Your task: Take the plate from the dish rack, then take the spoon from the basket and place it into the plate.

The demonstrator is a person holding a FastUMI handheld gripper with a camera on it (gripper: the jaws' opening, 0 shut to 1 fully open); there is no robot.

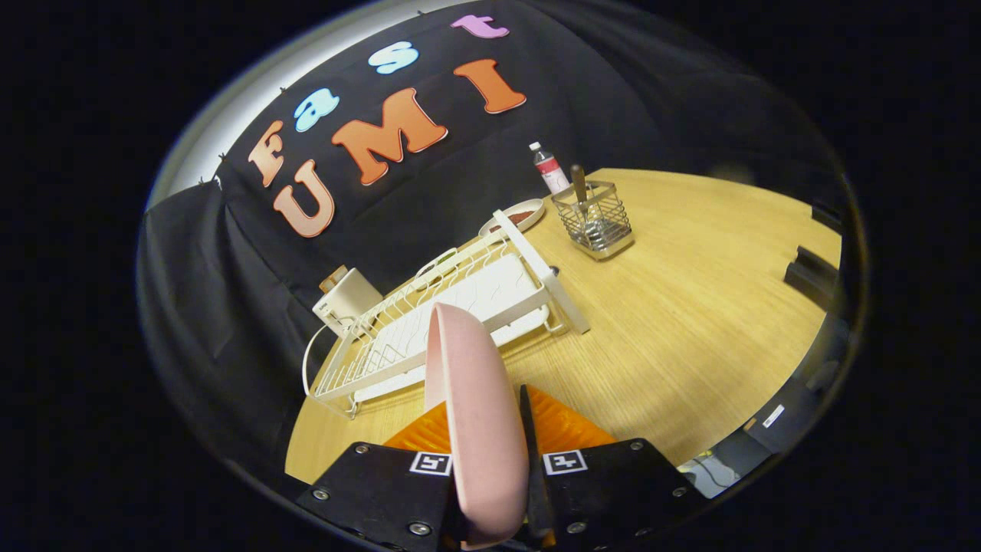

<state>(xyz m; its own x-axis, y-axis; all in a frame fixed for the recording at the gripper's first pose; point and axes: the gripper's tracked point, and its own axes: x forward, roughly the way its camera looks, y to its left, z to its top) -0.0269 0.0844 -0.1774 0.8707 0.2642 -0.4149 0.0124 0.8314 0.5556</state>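
A pink plate (475, 414) stands on edge between my fingers, and my gripper (484, 433) is shut on it, lifted above the wooden table (690, 322). Beyond the plate lies the white wire dish rack (452, 314), with no dishes in its slots. Farther off, past the rack's far end, stands a wire basket (594, 218) with a spoon (580, 192) upright in it, its brown handle sticking out of the top.
A small dish (515, 216) with something dark red in it sits behind the rack. A white bottle (549, 167) stands beside the basket. A cream box (346, 299) sits by the rack, against the cloth wall. Dark objects (812, 268) lie at the table's far side.
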